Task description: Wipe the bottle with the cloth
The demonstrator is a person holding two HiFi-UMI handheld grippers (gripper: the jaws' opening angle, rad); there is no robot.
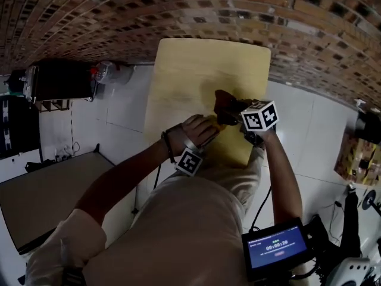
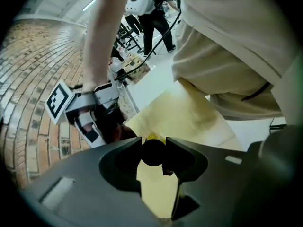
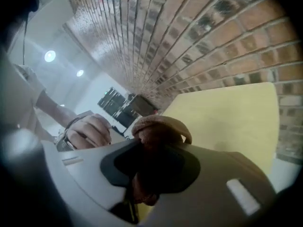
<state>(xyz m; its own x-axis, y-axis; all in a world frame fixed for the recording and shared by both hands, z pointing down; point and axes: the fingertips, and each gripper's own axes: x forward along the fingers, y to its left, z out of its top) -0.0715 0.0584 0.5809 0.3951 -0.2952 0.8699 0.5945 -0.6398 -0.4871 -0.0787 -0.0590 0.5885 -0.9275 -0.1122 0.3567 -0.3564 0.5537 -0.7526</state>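
My left gripper [image 2: 152, 145] is shut on the black ribbed cap [image 2: 152, 154] of a bottle; a strip of yellow [image 2: 154, 138] shows just past the cap, and the rest of the bottle is hidden by the jaws. My right gripper [image 3: 158, 148] is shut on a bunched brown cloth [image 3: 161, 129] that bulges out over its jaws. In the head view the cloth [image 1: 227, 104] hangs over the yellow table [image 1: 202, 70], right beside the left hand [image 1: 199, 130]. The right gripper's marker cube [image 1: 260, 116] sits just right of the cloth.
A brick wall [image 1: 178, 11] runs behind the table. A dark cabinet [image 1: 59, 79] stands at the left on the white tiled floor. A small screen [image 1: 277, 249] hangs at my right hip. A person [image 2: 151, 8] stands far off in the left gripper view.
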